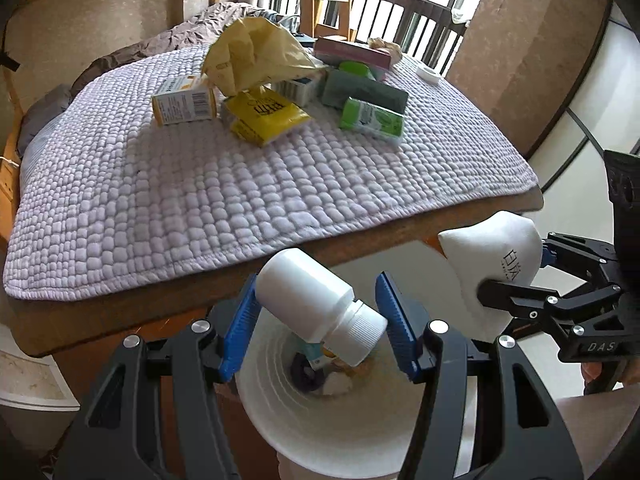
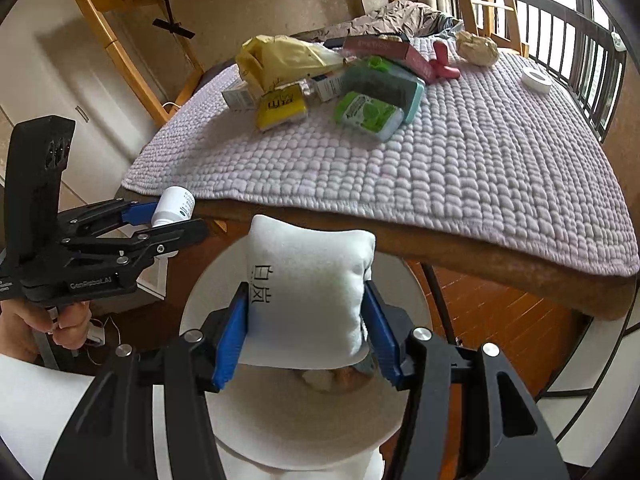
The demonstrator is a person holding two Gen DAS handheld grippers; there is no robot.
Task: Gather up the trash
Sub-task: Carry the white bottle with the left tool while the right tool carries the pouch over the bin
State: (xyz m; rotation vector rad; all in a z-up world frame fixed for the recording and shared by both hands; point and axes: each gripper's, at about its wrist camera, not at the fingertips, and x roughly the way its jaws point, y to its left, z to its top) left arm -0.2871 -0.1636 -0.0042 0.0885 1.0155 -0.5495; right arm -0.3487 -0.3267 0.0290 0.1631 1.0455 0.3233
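My left gripper (image 1: 316, 320) is over the white trash bin (image 1: 280, 424), its blue fingers spread around a white plastic bottle (image 1: 316, 300) that tilts cap-down; only the left pad seems to touch it. The bottle also shows in the right wrist view (image 2: 174, 206). My right gripper (image 2: 306, 332) is shut on a white pillow-like pouch with black characters (image 2: 308, 288) above the bin (image 2: 280, 420). The pouch also shows in the left wrist view (image 1: 496, 264). Several pieces of trash lie at the bin's bottom.
A table with a quilted lilac mat (image 1: 200, 192) holds a crumpled yellow bag (image 1: 256, 52), a yellow packet (image 1: 264, 116), a box (image 1: 184, 104), a green pack (image 1: 372, 120), a dark green box (image 1: 364, 92), a pink box (image 1: 352, 54), and a tape roll (image 2: 536, 78).
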